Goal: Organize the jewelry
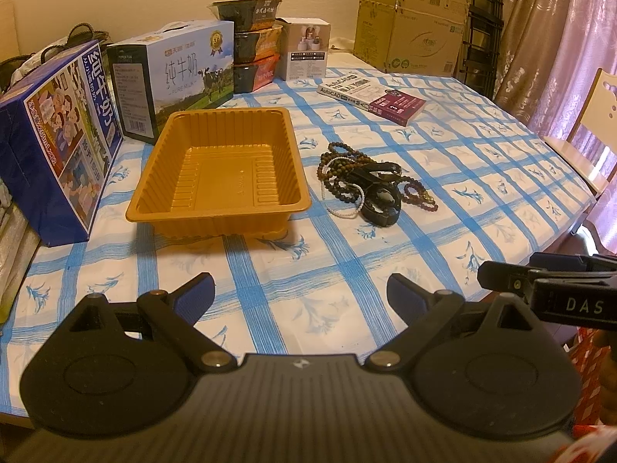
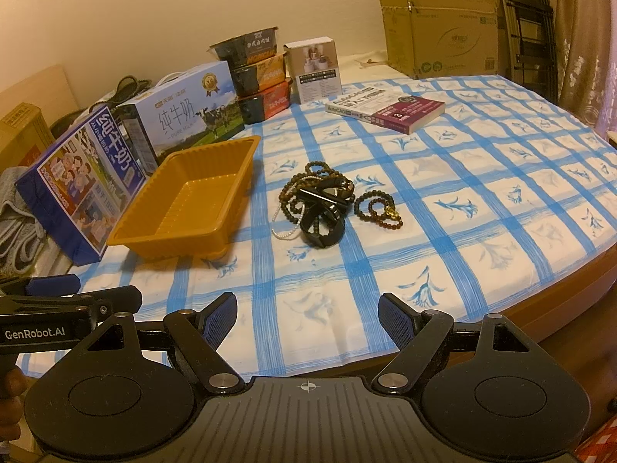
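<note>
A tangle of bead jewelry (image 1: 370,181) lies mid-frame on the blue-checked bench (image 1: 482,177), just right of an orange tray (image 1: 219,177), milk cartons (image 1: 173,77) upper left, curtains (image 1: 559,31) upper right, both tongs (image 1: 300,289) (image 2: 306,314) released, empty.

The left gripper (image 1: 300,289) hangs low and level, its blue-padded fingers (image 1: 200,289) spread wide apart with nothing between them — pointing toward 12 o'clock. The right gripper (image 2: 307,314) sits just beside it, at 3 o'clock in the left wrist view, fingers (image 2: 221,316) equally splayed and holding nothing. A hand (image 2: 9,405) grips the left gripper's handle — only partly seen, at 8 o'clock in the right wrist view.
</note>
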The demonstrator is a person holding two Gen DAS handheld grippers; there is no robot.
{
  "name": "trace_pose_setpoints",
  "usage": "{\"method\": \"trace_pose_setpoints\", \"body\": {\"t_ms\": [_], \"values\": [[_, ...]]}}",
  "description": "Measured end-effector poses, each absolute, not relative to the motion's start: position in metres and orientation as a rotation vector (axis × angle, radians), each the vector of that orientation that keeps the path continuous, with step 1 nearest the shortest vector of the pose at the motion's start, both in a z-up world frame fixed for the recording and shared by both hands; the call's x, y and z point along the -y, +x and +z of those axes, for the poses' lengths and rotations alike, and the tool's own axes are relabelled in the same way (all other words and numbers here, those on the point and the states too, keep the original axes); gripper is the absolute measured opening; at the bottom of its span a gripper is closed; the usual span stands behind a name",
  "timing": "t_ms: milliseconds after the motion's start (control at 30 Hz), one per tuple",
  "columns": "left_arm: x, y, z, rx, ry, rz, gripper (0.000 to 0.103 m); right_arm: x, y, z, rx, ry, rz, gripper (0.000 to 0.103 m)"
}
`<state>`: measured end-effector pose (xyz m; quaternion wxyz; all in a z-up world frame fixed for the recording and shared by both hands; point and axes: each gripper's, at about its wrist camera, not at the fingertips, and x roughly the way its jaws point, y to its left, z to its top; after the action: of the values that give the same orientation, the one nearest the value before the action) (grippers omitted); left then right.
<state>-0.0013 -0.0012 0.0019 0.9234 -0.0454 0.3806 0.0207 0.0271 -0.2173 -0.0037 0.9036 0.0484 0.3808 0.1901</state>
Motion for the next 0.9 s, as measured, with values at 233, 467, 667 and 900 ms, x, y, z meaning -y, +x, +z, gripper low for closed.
{"method": "trace_pose_setpoints", "body": {"t_ms": [233, 467, 667, 900], "values": [[0.0043, -0.0015, 0.0038, -0.78, -0.092, 0.042, 0.095, 0.2179, 0.0276, -0.0034, -0.786, 0.099, 0.392, 0.08], [0.0012, -0.0016, 0.0022, -0.78, -0.094, 0.042, 0.095, 0.2182, 0.0279, -0.003, -0.786, 0.1, 0.392, 0.08], [0.0009, -0.0015, 0.002, -0.779, -0.094, 0.041, 0.095, 0.2182, 0.0281, -0.0025, -0.785, 0.1, 0.392, 0.08], [0.0009, -0.0015, 0.002, -0.779, -0.094, 0.041, 0.095, 0.2182, 0.028, -0.0021, -0.784, 0.1, 0.392, 0.08]]}}
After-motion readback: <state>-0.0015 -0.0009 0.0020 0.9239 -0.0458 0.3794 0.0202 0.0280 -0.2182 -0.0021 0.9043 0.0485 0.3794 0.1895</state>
